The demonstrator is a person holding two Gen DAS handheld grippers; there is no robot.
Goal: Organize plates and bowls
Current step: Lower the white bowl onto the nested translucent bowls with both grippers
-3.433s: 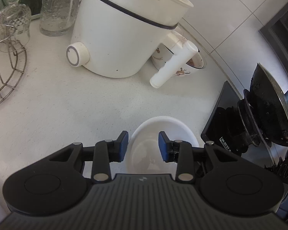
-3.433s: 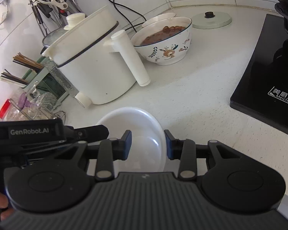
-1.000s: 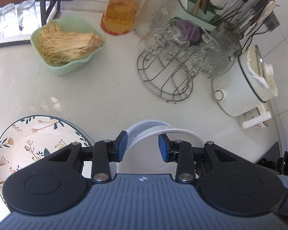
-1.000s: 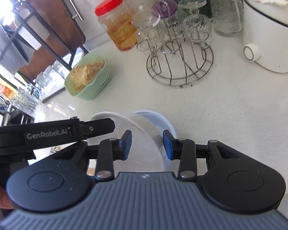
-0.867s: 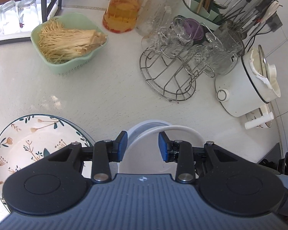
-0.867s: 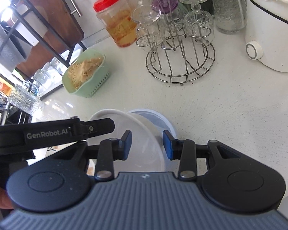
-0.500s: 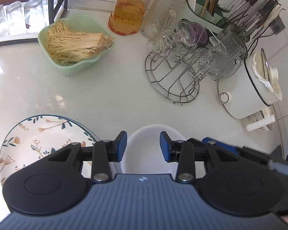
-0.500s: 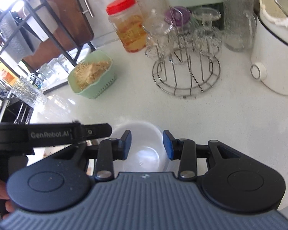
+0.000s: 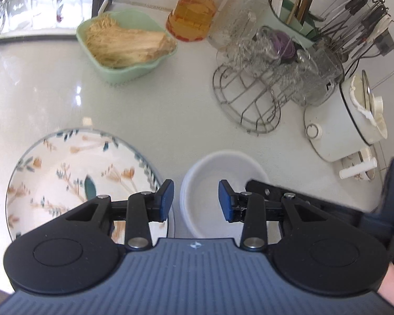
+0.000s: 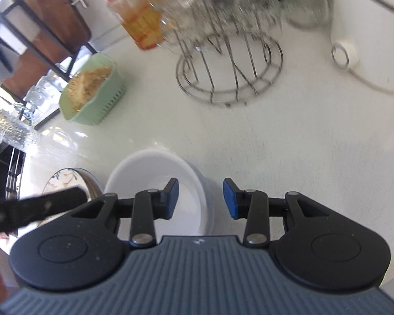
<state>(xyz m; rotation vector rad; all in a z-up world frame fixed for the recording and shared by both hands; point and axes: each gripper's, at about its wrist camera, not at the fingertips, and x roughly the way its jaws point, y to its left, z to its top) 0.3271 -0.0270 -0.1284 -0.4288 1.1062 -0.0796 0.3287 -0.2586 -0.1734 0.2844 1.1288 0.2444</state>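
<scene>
A white bowl point(image 9: 218, 173) rests nested in a second bowl on the white counter, also in the right wrist view point(image 10: 155, 173). A floral plate point(image 9: 73, 168) lies just left of it; its edge shows in the right wrist view point(image 10: 68, 177). My left gripper point(image 9: 195, 199) is open and empty, above the bowl's near left rim. My right gripper point(image 10: 200, 198) is open and empty, its jaws either side of the bowl's right rim without touching. The right gripper's body also shows in the left wrist view at the right edge.
A green basket of noodles point(image 9: 126, 50), a red-lidded jar point(image 9: 197, 10), a wire rack of glasses point(image 9: 260, 84), a utensil holder point(image 9: 302, 18) and a white cooker point(image 9: 346, 128) stand behind. Upturned glasses point(image 9: 39, 5) line the far left.
The white bowl was carried over from beside the cooker, set down into the other bowl and let go. Both grippers have since pulled back from it, the right one shifting to the right.
</scene>
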